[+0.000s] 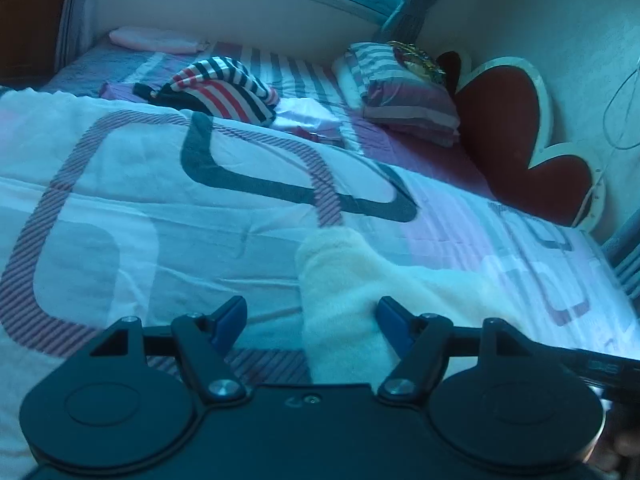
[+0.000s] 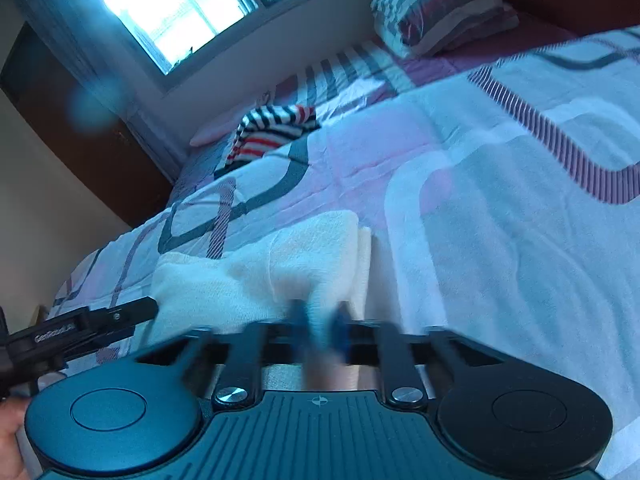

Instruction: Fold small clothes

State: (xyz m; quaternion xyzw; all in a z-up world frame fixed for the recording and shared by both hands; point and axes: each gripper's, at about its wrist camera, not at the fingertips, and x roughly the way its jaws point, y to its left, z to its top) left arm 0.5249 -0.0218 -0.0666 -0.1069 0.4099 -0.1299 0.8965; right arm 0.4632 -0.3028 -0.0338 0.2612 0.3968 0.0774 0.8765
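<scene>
A cream fuzzy cloth (image 1: 352, 280) lies on the patterned quilt (image 1: 140, 200), partly doubled over. My left gripper (image 1: 312, 320) stands open over the cloth's near end: the right blue fingertip rests at the fabric, while the left fingertip is clear of it over bare quilt. In the right wrist view the same cream cloth (image 2: 256, 276) runs up to my right gripper (image 2: 320, 320). Its blurred blue pads are pinched together on the cloth's near edge. The left gripper's black body (image 2: 80, 324) shows at the left edge of that view.
A striped garment (image 1: 224, 84) lies heaped further up the bed, with a folded pink item (image 1: 156, 40) behind it. A striped pillow (image 1: 404, 92) leans by a red heart-shaped headboard (image 1: 504, 120). A window (image 2: 160, 8) and a dark door (image 2: 80, 140) stand beyond the bed.
</scene>
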